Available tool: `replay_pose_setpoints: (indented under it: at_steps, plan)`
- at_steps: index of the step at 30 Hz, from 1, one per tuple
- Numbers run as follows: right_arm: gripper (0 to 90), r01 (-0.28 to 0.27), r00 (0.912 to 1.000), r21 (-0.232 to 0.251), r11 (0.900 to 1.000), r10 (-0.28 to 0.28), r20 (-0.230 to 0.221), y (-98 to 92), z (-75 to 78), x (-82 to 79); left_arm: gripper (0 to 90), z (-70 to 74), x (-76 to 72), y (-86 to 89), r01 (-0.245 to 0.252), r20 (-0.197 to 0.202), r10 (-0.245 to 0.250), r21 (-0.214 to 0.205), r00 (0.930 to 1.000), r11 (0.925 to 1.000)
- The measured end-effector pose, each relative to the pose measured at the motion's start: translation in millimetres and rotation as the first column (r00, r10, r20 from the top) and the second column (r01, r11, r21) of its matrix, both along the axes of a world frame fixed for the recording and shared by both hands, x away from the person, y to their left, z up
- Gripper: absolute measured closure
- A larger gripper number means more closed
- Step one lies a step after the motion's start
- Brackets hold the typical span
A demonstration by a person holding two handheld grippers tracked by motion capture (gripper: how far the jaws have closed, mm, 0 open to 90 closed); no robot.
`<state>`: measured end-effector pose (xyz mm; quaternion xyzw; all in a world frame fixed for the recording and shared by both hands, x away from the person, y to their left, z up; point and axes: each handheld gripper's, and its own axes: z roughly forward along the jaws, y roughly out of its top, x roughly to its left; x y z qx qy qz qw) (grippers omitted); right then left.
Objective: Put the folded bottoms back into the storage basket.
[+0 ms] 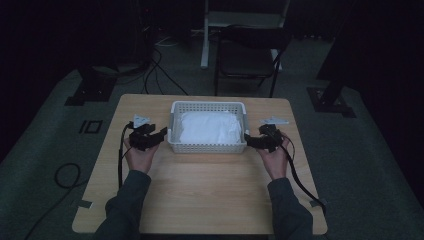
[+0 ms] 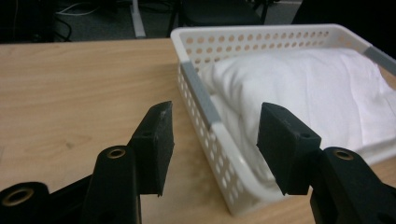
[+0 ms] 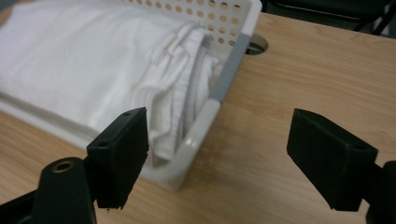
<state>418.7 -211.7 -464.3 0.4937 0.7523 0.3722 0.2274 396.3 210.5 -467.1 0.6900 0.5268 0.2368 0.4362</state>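
A white perforated basket (image 1: 207,147) stands on the far middle of the wooden table (image 1: 200,190), with a folded white cloth (image 1: 210,127) lying in it. My left gripper (image 1: 159,136) is at the basket's left side, its jaws open. In the left gripper view the left gripper (image 2: 215,144) straddles the near end of the basket's side wall (image 2: 201,98), one jaw outside and one over the cloth (image 2: 303,88); no pad presses on it. My right gripper (image 1: 248,140) is at the right side, also open. The right gripper (image 3: 224,156) stands around the basket's near corner (image 3: 201,121), beside the cloth (image 3: 70,56).
Grey strips mark the basket's side rims (image 3: 231,65). A round cable hole (image 3: 256,45) sits in the tabletop just past the basket. A dark chair (image 1: 247,55) stands behind the table, and cables (image 1: 65,175) lie on the floor at the left.
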Motion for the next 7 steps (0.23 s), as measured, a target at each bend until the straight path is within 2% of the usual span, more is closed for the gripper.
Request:
replay_pose_setpoints:
  at_steps: [5, 7]
  plan:
    - [20.5, 0.010, 0.9998, -0.017, 0.9998, -0.010, 0.017, -5.2, -2.9, -14.0, 44.5, -10.6, -11.2, 7.6, -0.006, -0.015, 0.006, -0.012, 0.9999, 0.9999]
    - [20.6, 0.007, 0.9998, -0.003, 1.0000, -0.007, 0.019, -7.4, -4.0, -18.6, 44.3, -15.4, -15.4, 10.5, -0.013, -0.027, 0.013, -0.012, 0.9996, 0.9998]
